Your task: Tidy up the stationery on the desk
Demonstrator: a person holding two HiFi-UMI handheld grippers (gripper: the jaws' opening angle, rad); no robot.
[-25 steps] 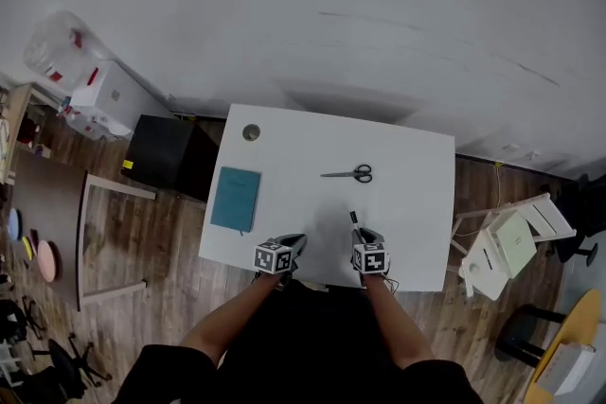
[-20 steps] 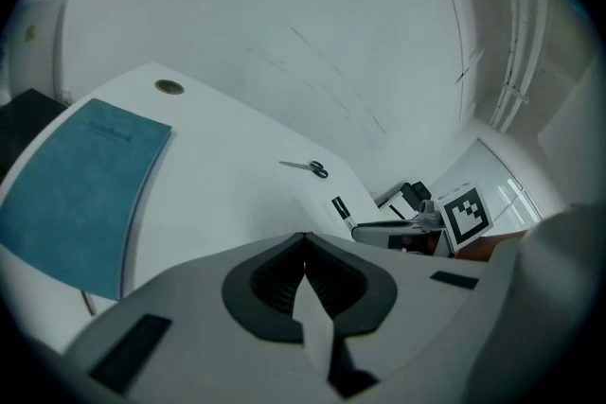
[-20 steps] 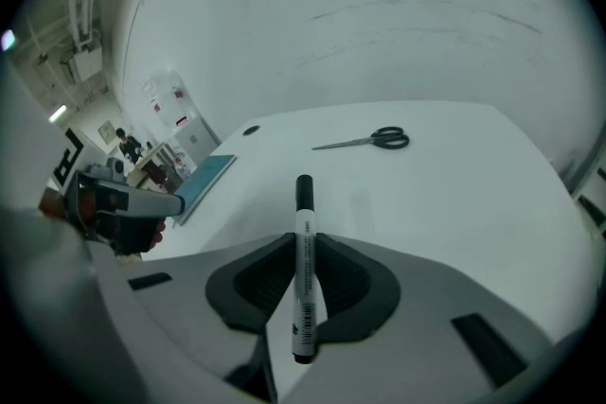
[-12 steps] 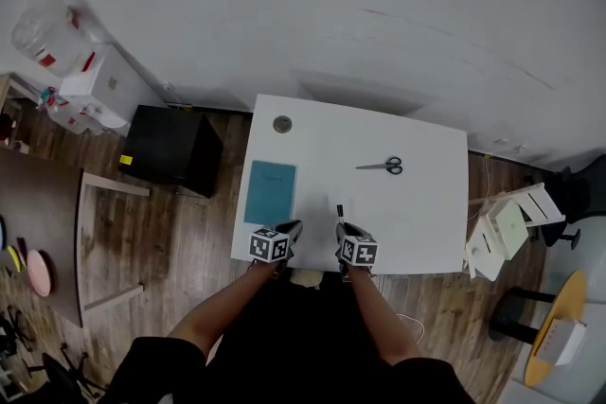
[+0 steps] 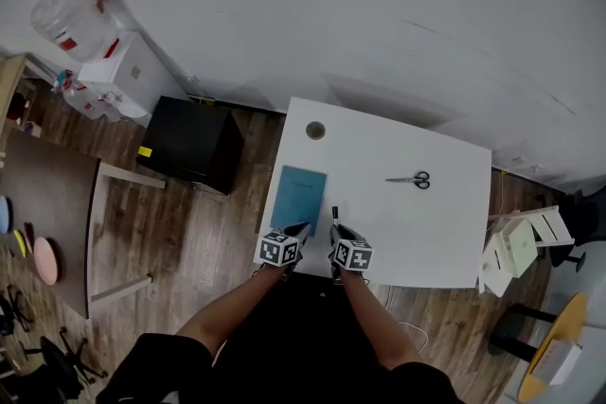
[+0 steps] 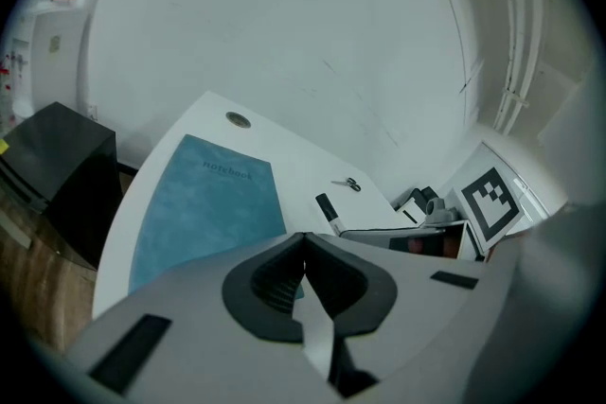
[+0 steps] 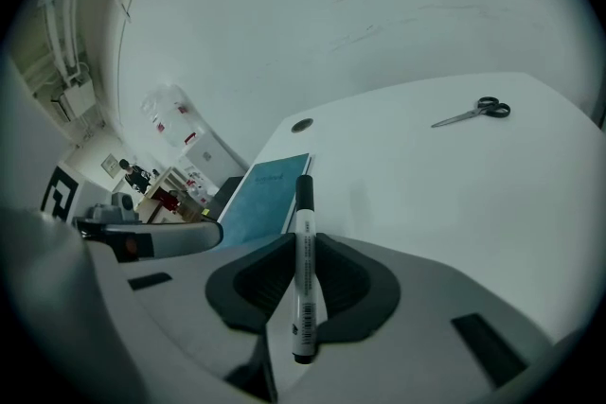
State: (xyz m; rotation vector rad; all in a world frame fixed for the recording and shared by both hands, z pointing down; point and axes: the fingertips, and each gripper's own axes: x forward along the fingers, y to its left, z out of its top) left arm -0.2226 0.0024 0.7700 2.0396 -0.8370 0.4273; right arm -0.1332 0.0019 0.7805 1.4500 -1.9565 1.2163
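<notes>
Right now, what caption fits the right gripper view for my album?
Right gripper clamps a marker above the white desk, blue notebook and scissors beyond.

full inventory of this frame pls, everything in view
desk: 1, white, centre, against wall
notebook: 1, teal, desk's left part
scissors: 1, black handles, desk's right part, toward wall
marker: 1, white, black cap, in right tongs
cabinet: 1, black, floor left of desk
water dispenser: 1, white, far left by wall
left tongs: 1, grey, shut, empty, beside notebook
right tongs: 1, grey, shut on marker
</notes>
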